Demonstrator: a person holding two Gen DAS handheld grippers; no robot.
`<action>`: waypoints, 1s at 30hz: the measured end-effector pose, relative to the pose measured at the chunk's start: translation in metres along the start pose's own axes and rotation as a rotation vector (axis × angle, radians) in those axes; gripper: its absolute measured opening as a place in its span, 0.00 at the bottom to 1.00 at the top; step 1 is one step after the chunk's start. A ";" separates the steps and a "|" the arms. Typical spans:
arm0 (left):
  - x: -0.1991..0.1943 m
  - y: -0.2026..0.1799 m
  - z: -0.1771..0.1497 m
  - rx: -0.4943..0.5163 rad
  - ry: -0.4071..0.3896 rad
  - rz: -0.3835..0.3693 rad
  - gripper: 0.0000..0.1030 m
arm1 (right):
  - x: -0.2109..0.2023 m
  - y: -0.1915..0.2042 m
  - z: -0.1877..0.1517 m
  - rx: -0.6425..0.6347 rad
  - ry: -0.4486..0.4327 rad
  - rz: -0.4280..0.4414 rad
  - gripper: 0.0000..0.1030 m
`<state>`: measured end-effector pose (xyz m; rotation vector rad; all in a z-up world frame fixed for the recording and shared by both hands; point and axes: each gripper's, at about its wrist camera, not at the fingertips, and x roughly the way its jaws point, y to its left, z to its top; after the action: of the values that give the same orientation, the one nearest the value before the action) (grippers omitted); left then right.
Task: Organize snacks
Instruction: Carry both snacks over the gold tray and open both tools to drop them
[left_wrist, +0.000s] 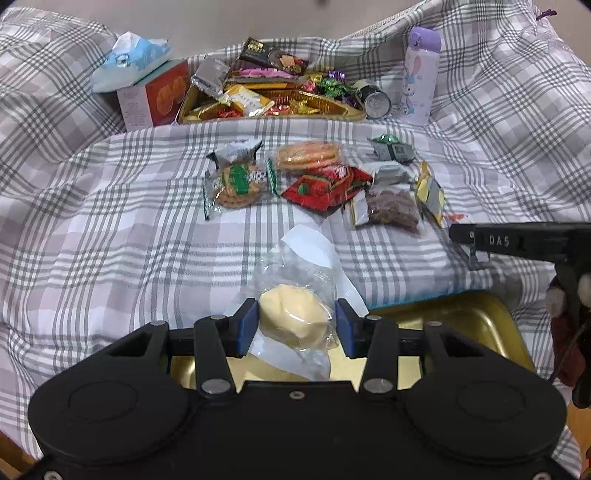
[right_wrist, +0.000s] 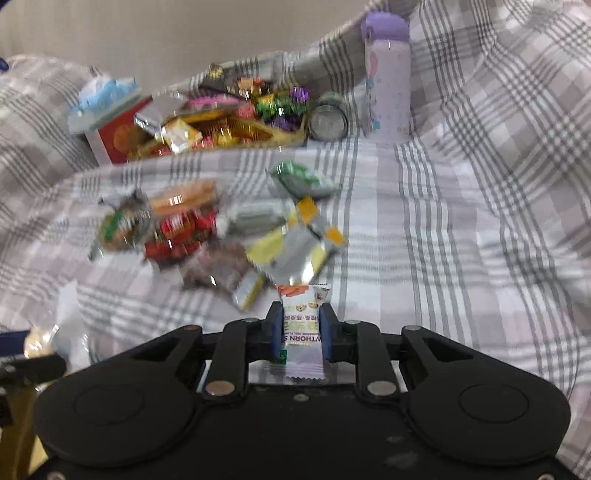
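**Two snacks pinched, one in each gripper**

Left gripper: clamped on a pale yellow pastry in clear wrap, blue pads pressed to both sides, held above the near gold tray. Right gripper: closed tight on a small white hawthorn snack packet, packet upright between the pads, orange top edge poking out above them.

Beyond the left gripper, on the checked cloth: a loose cluster of wrapped snacks — round crackers in green-labelled wrap, orange crackers in clear wrap, a red packet, a brown snack bag, a yellow-and-silver packet, a small green-and-silver packet. Seen blurred from the right wrist.

Farther back, near the wall: a second gold tray heaped with wrapped sweets, a red box just to its left with a blue tissue pack on top, a can lying on its side to the right, then an upright lilac bottle.
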<state>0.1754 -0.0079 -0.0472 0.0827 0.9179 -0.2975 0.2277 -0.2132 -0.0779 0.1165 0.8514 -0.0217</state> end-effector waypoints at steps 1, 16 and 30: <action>-0.001 0.000 0.002 0.001 -0.006 -0.001 0.50 | -0.003 0.001 0.005 0.003 -0.011 0.008 0.22; -0.027 -0.009 -0.014 0.058 0.055 -0.037 0.50 | -0.060 0.019 -0.032 -0.011 0.152 0.209 0.22; -0.033 -0.004 -0.061 0.085 0.233 -0.014 0.51 | -0.093 0.041 -0.105 -0.170 0.346 0.247 0.22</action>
<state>0.1083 0.0072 -0.0581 0.1921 1.1375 -0.3445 0.0904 -0.1633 -0.0727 0.0650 1.1746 0.3095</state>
